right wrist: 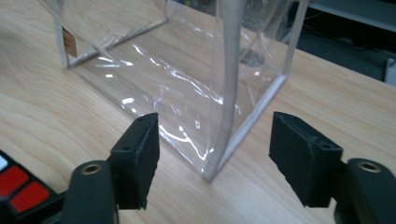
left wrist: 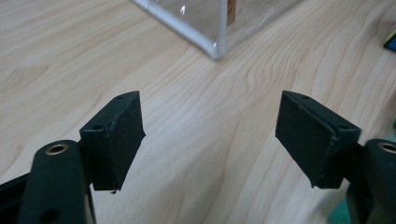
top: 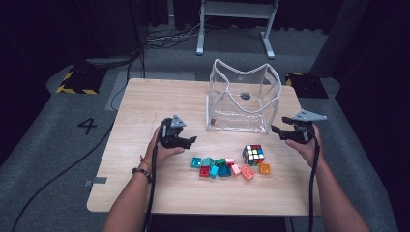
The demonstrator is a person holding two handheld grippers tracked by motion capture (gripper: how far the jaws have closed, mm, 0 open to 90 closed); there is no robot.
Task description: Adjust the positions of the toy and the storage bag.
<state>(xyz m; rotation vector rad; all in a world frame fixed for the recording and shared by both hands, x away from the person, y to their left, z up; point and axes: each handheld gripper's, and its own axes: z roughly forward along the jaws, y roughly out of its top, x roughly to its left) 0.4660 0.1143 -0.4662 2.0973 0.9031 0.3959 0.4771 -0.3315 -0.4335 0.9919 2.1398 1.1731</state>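
Observation:
A clear plastic bag (top: 244, 96) with white trim stands open-topped at the table's back middle. In front of it lie a colour-puzzle cube (top: 253, 154) and a row of small coloured bricks (top: 217, 166). My left gripper (top: 187, 141) is held just left of the bag's front left corner, pointing right, open and empty. In the left gripper view the gripper (left wrist: 210, 140) hovers over bare wood, with the bag's corner (left wrist: 217, 44) ahead. My right gripper (top: 276, 129) is at the bag's front right corner, open and empty. In the right gripper view the gripper (right wrist: 215, 158) faces the bag's corner seam (right wrist: 224, 93).
The wooden table (top: 145, 101) has free room on its left half and along its front edge. An orange brick (top: 264, 168) lies at the right end of the row. The cube's red face (right wrist: 18, 191) shows at the lower left of the right gripper view.

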